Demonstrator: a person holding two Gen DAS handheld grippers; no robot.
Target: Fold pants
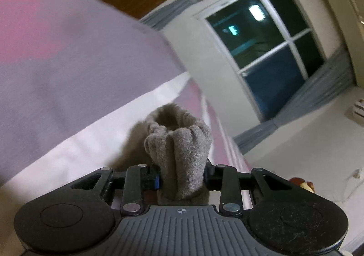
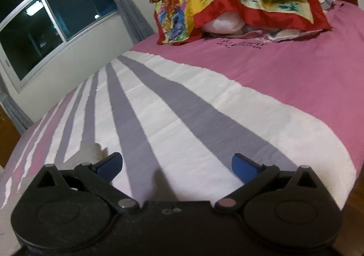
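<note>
- The pants (image 1: 179,153), a fuzzy grey-brown fleece garment, are bunched into soft vertical folds and pinched between the blue pads of the left gripper (image 1: 182,178), which is clamped on them; the cloth stands up above the jaws with a dark hollow at its top.
- In the right wrist view a small pale tuft of the same fleece (image 2: 91,151) lies on the bed just beyond the left finger of the right gripper (image 2: 177,162).
- The right gripper's jaws are spread wide with nothing between them, its blue pads over a grey stripe.
- The bed cover (image 2: 273,87) is smooth cotton: pink at the far end, then white with grey stripes that fan out toward the camera, and pink again along the near-left edge.
- A heap of glossy red and yellow patterned bedding (image 2: 227,1) sits at the far end of the bed.
- Beyond the bed's edge stands a white-framed window (image 1: 268,44), dark outside, flanked by grey curtains (image 2: 127,12) on a pale wall.
</note>
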